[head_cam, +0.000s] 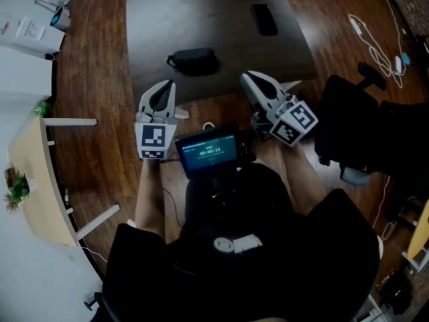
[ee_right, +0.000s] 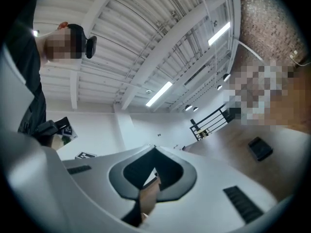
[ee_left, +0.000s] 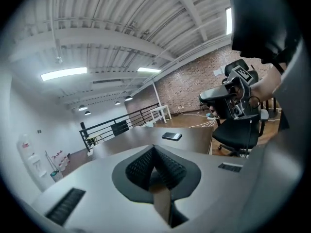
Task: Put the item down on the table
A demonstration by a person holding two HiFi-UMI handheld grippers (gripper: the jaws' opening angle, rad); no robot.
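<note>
A black pouch (head_cam: 193,60) lies on the dark grey table (head_cam: 154,19), with a black phone (head_cam: 264,19) further back. Both grippers are held up in front of my chest, short of the table's near edge. My left gripper (head_cam: 163,86) is shut with nothing between its ribbed pads (ee_left: 141,166); past its tip (ee_left: 154,149) the phone (ee_left: 171,136) shows on the table. To its right, my right gripper (head_cam: 249,79) is also shut and empty. The right gripper (ee_right: 154,150) points slightly upward at the ceiling. A dark flat object (ee_right: 260,148) shows on the table.
A black office chair (head_cam: 355,129) stands close at the right, white cables (head_cam: 375,45) lying on the wooden floor beyond it. A small lit screen (head_cam: 209,151) hangs at my chest. A light wooden desk (head_cam: 33,180) and a white counter (head_cam: 27,59) line the left side.
</note>
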